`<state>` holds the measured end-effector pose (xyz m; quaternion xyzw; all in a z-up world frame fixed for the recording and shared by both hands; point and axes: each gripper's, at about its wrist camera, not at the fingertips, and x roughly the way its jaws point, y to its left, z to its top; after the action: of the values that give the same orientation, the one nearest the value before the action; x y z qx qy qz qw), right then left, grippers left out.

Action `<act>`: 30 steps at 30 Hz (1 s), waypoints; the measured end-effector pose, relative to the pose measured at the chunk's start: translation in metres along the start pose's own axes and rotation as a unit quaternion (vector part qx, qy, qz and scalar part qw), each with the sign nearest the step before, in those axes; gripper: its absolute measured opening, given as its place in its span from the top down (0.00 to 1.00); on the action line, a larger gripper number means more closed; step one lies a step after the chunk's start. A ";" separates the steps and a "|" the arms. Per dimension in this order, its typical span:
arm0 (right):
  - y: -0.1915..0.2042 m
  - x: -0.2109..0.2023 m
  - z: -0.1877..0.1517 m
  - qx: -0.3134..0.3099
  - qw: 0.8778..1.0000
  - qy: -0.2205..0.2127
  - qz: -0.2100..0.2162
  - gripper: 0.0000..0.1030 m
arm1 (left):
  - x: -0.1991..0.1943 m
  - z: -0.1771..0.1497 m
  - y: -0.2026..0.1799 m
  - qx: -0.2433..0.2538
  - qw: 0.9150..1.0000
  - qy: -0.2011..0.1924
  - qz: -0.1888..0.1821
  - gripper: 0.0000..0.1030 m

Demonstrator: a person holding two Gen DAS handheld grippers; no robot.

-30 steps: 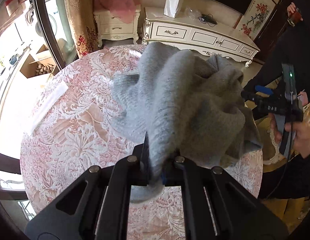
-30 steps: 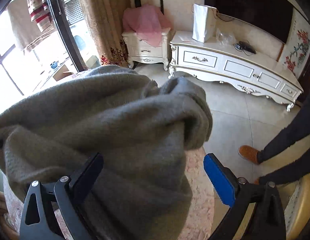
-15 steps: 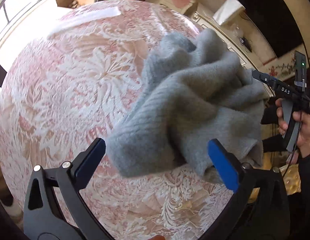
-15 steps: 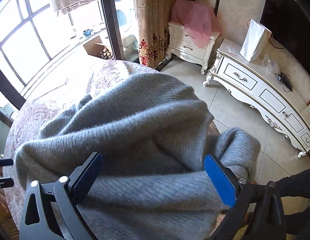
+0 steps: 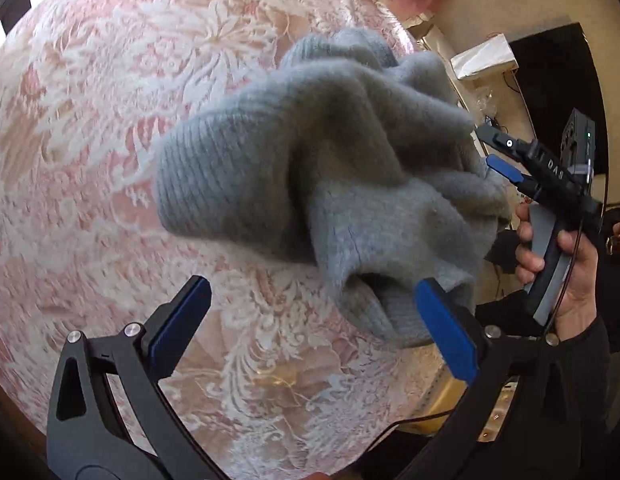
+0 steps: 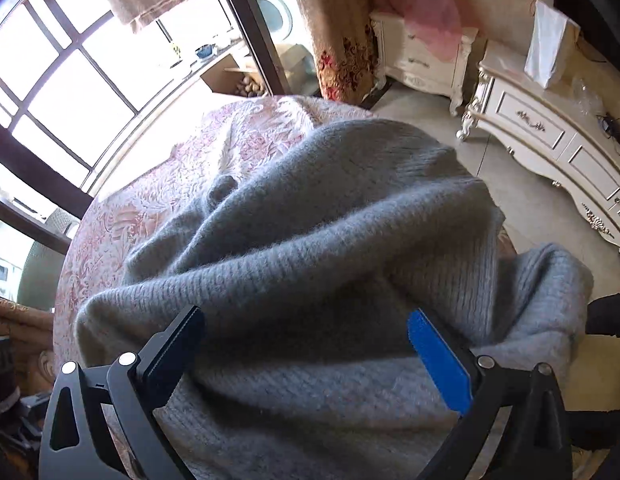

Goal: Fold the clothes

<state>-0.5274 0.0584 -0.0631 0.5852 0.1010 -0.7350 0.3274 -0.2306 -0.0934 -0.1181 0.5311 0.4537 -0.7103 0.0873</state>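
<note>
Your left tool (image 5: 310,320) stands wide open with nothing between its blue pads; the nearest fold of the grey sweater (image 5: 333,168) hangs just beside its right pad. Your right tool (image 6: 306,344) is also spread wide. Knit fills the gap between its pads, but they are not closed on it, and in the left view its tips sit at the sweater's far edge.

The sweater lies in a crumpled heap toward the right edge of the surface (image 5: 110,120), which is covered with a pink and white patterned cloth. In the right view one lobe appears to reach past the edge, over the tiled floor (image 6: 489,168).

Risks:
- With neither tool gripping, the overhanging part could drag the whole garment off the edge.
- A closure on the bunched knit would likely catch several layers at once and leave you with a twisted fold.
- The loose weave could snag on the serrated pads.

Not verifiable:
- Hem, collar and sleeves cannot be told apart in the heap.
- How much cloth overhangs is hidden behind the bulk.
- The left view is motion-blurred at the lower fold, so whether it touches the pad is unclear.
</note>
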 end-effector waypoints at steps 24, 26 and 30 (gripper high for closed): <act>0.017 0.014 0.095 -0.004 0.993 0.099 -0.060 0.00 | 0.033 -0.007 -0.038 -0.028 0.996 -0.033 0.083 0.00; 0.021 0.016 0.104 0.012 0.993 0.095 -0.068 0.00 | 0.016 -0.005 -0.029 -0.023 0.993 -0.070 0.098 0.00; 0.030 0.059 0.123 0.017 0.985 0.139 -0.103 0.00 | 0.006 0.015 -0.017 -0.004 0.983 -0.127 0.131 0.00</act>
<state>-0.6126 -0.0519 -0.0748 0.6734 0.1926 -0.6781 0.2228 -0.2535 -0.0921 -0.1132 0.4910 0.3687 -0.7524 0.2384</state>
